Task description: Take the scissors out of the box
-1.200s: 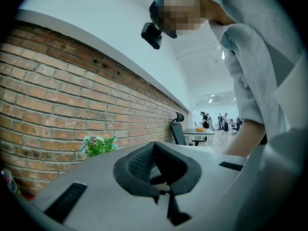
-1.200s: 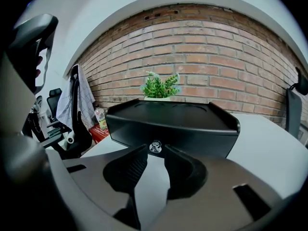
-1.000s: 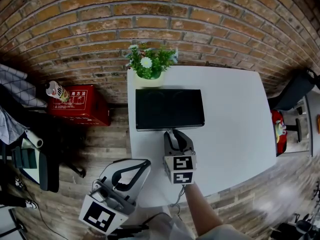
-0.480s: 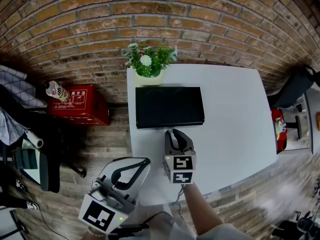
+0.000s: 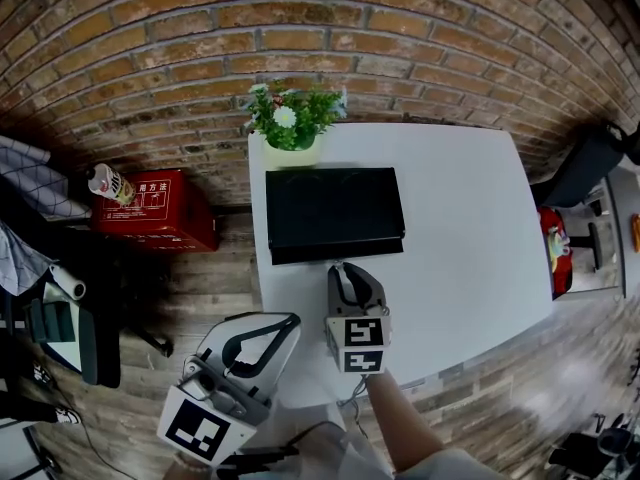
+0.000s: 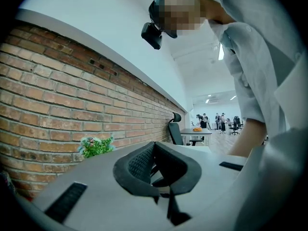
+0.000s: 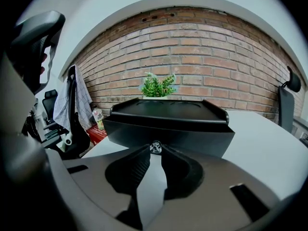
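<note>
A flat black box (image 5: 334, 211) lies on the white table (image 5: 470, 238), and its lid hides any scissors. The box (image 7: 168, 124) has a small silver knob (image 7: 155, 147) in the middle of its front face. My right gripper (image 5: 345, 267) is at that front face. In the right gripper view, the tips of the right gripper (image 7: 155, 149) pinch the knob from both sides. My left gripper (image 5: 265, 330) hangs off the table's front left corner, shut and holding nothing. In its own view the left gripper (image 6: 154, 146) points level across the table top.
A potted plant (image 5: 290, 120) stands right behind the box against the brick wall. A red case (image 5: 160, 211) and a chair (image 5: 60, 328) sit on the floor to the left. A black office chair (image 5: 590, 178) is off the table's right side.
The view has shifted slightly, and a little more of the box's front face shows toward my right gripper. Both grippers are about where they were.
</note>
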Action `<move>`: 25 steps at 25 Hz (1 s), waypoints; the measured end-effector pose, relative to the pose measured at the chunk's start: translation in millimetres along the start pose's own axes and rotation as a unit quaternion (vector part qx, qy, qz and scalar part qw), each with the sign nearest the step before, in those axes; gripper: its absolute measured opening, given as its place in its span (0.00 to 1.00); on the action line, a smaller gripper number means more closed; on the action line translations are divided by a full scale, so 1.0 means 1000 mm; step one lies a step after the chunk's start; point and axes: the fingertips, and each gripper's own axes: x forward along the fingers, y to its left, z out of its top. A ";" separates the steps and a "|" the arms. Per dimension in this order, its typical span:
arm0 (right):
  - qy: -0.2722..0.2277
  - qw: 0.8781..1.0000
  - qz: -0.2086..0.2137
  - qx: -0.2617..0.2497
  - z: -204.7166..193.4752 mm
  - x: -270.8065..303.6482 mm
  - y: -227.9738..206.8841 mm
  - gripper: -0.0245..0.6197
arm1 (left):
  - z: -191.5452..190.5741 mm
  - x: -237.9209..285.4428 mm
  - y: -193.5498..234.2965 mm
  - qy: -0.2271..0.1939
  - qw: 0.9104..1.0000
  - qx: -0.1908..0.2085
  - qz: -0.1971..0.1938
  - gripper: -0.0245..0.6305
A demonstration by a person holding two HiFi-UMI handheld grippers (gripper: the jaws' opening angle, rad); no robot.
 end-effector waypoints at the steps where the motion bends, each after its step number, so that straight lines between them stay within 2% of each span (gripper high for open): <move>1: 0.000 1.000 -0.001 -0.001 -0.001 -0.002 0.001 0.18 | 0.000 0.000 -0.001 0.000 1.000 -0.001 -0.001 0.06; 25: 0.012 1.000 0.004 0.008 -0.035 -0.050 0.013 0.18 | -0.006 0.022 -0.008 0.008 0.999 0.015 -0.031 0.06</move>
